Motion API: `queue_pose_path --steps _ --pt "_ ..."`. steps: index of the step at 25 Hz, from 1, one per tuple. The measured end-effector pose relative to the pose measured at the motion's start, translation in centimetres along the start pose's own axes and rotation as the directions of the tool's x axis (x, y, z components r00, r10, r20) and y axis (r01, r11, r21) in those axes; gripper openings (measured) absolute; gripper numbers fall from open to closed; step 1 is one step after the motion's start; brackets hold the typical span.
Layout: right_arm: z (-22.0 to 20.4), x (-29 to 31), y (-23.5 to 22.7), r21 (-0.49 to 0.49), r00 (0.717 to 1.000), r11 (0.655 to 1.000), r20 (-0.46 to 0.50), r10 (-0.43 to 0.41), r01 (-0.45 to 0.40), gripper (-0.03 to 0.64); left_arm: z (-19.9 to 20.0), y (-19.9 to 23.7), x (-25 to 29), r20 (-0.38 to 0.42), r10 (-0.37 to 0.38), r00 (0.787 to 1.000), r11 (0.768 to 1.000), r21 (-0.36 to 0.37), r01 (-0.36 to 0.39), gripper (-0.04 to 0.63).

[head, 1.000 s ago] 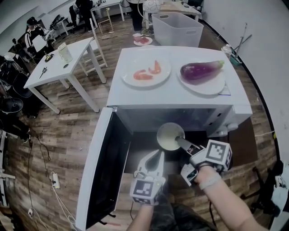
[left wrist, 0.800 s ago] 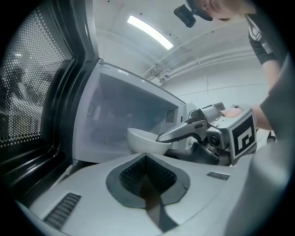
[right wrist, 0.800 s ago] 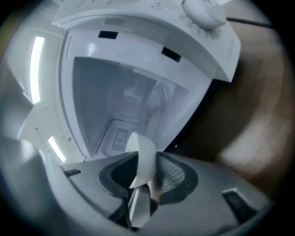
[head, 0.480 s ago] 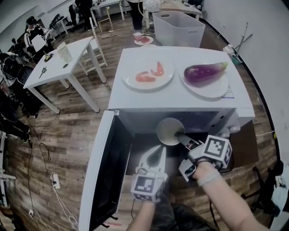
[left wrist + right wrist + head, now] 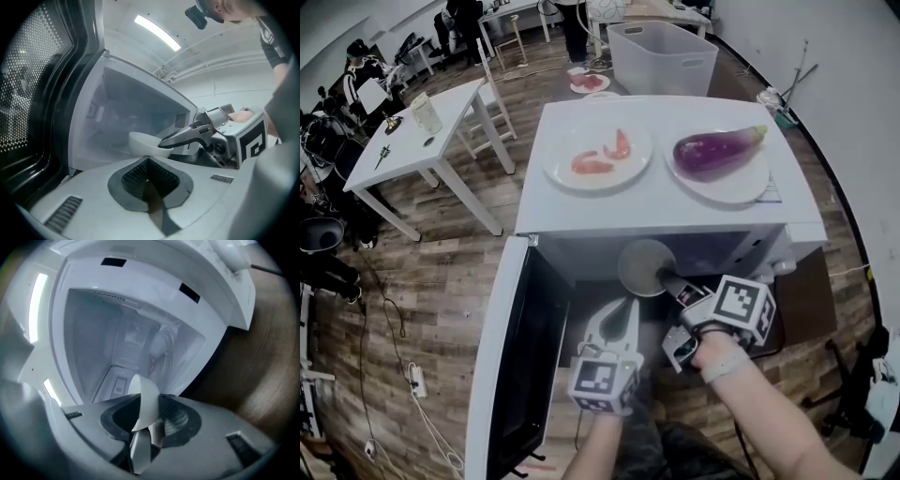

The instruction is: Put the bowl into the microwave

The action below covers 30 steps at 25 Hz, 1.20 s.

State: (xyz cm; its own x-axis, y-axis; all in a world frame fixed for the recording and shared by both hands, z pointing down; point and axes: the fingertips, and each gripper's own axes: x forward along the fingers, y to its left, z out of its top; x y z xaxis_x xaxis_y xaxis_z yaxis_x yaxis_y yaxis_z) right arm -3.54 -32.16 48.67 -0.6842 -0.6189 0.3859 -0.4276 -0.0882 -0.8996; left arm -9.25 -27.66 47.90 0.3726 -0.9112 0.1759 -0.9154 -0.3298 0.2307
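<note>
Bowl (image 5: 643,267) at the mouth of the microwave (image 5: 666,202), carried by the right gripper (image 5: 661,278).
Microwave: door (image 5: 520,356) swung wide to the left, cavity open ahead.
Bowl: white, in the air at the cavity's front edge, not yet set down.
Right gripper: jaws clamped on the bowl's near rim, one side only, so the bowl is likely to tip. Hold it level, carry it deeper over the cavity floor, lower until the base rests, then part the jaws and back straight out.
Left gripper (image 5: 623,314): jaws together, empty, low beside the bowl. Best held clear of the door and the bowl's path.
</note>
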Motion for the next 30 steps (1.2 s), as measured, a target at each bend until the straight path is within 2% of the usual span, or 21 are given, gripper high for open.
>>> queue_pose_path --steps 7,13,16,23,26,27,30 --pt "0.1 0.7 0.4 -0.03 1.0 1.0 -0.011 -0.007 0.007 0.126 0.0 0.7 0.3 -0.005 0.008 1.0 1.0 -0.016 -0.008 0.0" --pt "0.3 1.1 1.3 -0.102 0.998 0.994 -0.033 0.047 -0.05 0.152 0.3 1.0 0.6 0.001 0.018 1.0 1.0 -0.023 -0.018 0.0" --pt "0.1 1.0 2.0 -0.176 0.995 0.98 -0.052 0.082 -0.09 0.213 0.6 1.4 0.8 0.007 0.03 1.0 0.999 -0.03 -0.029 0.0" --pt "-0.9 0.1 2.1 -0.344 0.987 0.927 -0.112 0.117 -0.15 0.216 1.1 1.7 1.1 0.019 0.04 0.999 0.998 -0.045 -0.039 0.0" --pt "-1.5 -0.5 2.0 -0.441 0.982 0.88 -0.143 0.125 -0.176 0.216 1.1 1.8 1.3 0.02 0.043 0.999 0.998 -0.049 -0.042 0.0" --pt "-1.7 -0.6 2.1 -0.496 0.98 0.848 -0.154 0.123 -0.185 0.216 1.1 1.7 1.4 0.021 0.042 0.999 0.998 -0.049 -0.04 0.0" --pt "-2.0 -0.9 2.5 -0.666 0.98 0.722 -0.178 0.095 -0.191 0.216 1.2 1.5 1.6 0.024 0.038 0.999 0.998 -0.052 -0.037 0.0"
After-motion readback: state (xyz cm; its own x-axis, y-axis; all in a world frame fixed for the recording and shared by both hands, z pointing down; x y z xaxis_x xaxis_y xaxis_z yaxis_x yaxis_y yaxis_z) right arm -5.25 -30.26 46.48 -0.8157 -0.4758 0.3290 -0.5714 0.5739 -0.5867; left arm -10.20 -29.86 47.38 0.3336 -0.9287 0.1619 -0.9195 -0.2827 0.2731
